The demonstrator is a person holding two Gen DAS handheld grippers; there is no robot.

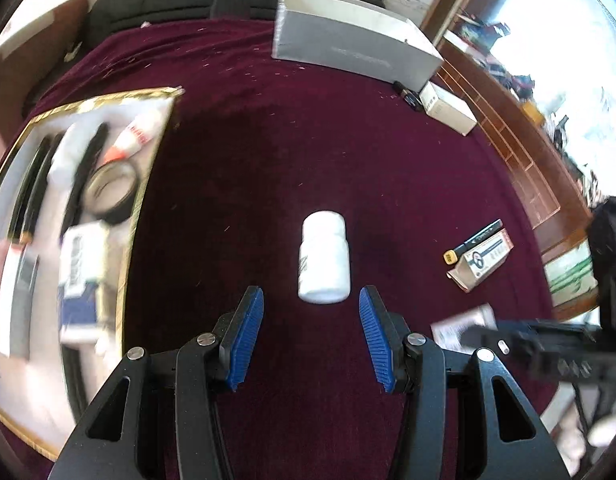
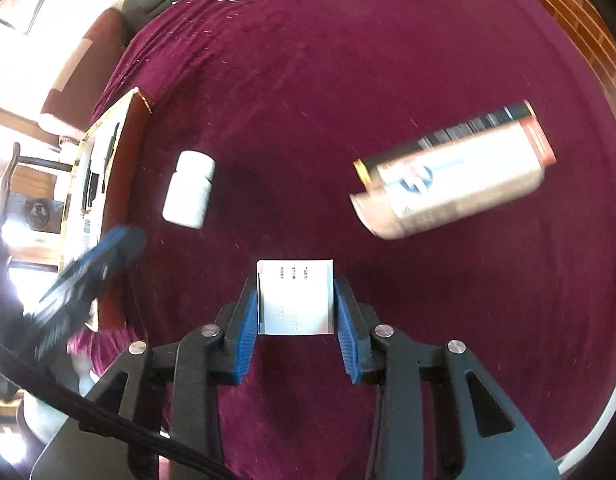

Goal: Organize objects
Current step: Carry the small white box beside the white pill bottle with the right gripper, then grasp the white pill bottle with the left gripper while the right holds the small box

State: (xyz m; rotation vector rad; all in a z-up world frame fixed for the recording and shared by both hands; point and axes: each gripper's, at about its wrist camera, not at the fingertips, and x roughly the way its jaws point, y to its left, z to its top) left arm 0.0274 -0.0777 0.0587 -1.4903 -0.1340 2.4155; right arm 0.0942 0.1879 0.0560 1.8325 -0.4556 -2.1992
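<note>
Surface: tabletop (image 1: 308,128) under a dark red cloth.

Far left, L wrist view: gold-rimmed tray (image 1: 145,184) w/ white lining, contents blurred. Made out a tape roll (image 1: 109,190), a red-and-white tube (image 1: 129,140), black pen-like sticks (image 1: 35,184) and a blue-and-white box (image 1: 81,268). Rest of tray not legible.

Left gripper (image 1: 311,330): blue-padded fingers spread wide, nothing between them. It hung over bare cloth just behind the white bottle (image 1: 324,260), which lay on its side, cap pointing away from the camera, base near the fingertips but apart from both pads.

Centre rear: large grey box (image 1: 348,46) near the far edge; small white box (image 1: 448,108) just to its right, w/ a small dark item (image 1: 408,94) between them, too small to identify.

Right of bottle: a carton w/ blue logo (image 1: 480,260) lying flat, a black marker w/ yellow end (image 1: 474,240) touching its far side. In R wrist view the same carton (image 2: 456,168) was motion-blurred, well right of the bottle (image 2: 189,188).

Right gripper (image 2: 295,306): fingers closed onto a small white box (image 2: 295,298) w/ printed text, one blue pad against each side; box stuck out past the fingertips. Whether it rested on the cloth or was raised: could not tell. Left gripper's blue finger (image 2: 103,256) appeared blurred at the left of that view.
</note>
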